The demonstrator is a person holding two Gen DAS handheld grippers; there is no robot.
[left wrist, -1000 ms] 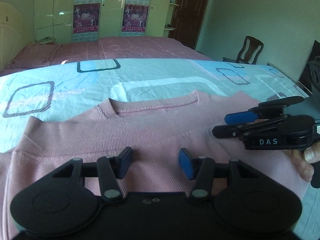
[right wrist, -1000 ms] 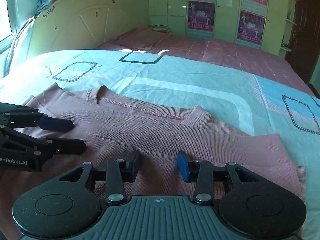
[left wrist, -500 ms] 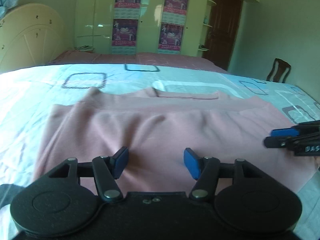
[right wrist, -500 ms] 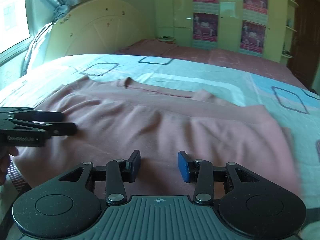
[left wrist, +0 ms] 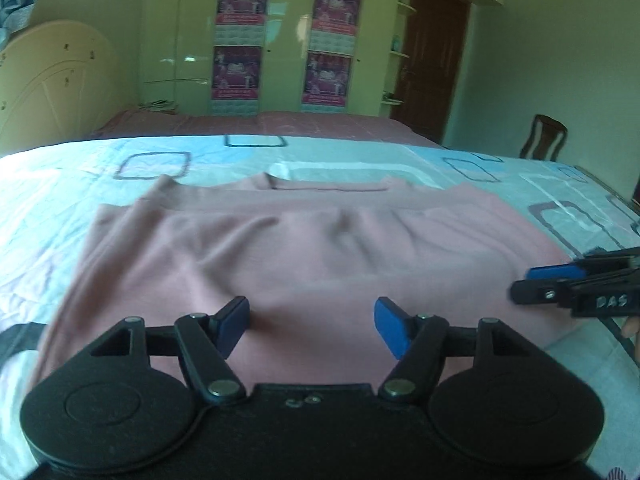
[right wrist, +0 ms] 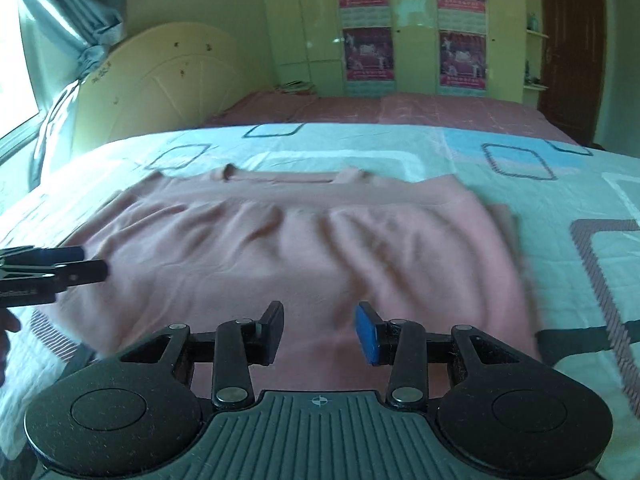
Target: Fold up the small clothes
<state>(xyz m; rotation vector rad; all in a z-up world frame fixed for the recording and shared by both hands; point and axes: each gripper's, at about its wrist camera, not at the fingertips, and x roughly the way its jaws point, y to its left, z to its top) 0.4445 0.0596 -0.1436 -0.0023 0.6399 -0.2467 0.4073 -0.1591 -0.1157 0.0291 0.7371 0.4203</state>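
Observation:
A pink knit top (left wrist: 320, 256) lies folded across the patterned bedsheet, its hem band laid up just below the neckline (left wrist: 332, 188). It also shows in the right wrist view (right wrist: 288, 248). My left gripper (left wrist: 310, 326) is open and empty, above the near edge of the top. My right gripper (right wrist: 318, 334) is open and empty, above the near edge too. Each gripper shows in the other's view, the right one (left wrist: 524, 282) at the top's right edge and the left one (right wrist: 94, 264) at its left edge.
The light blue sheet (left wrist: 480, 168) covers the bed around the top. A pink bedspread (left wrist: 260, 124) lies beyond it. A cream headboard (right wrist: 160, 80) stands at the left, wardrobes with posters (left wrist: 280, 40) at the back, a chair (left wrist: 544, 136) at the right.
Both grippers have drawn back and up from the top's far part toward its near edge. The folded top has stayed on the sheet, with more of it in view.

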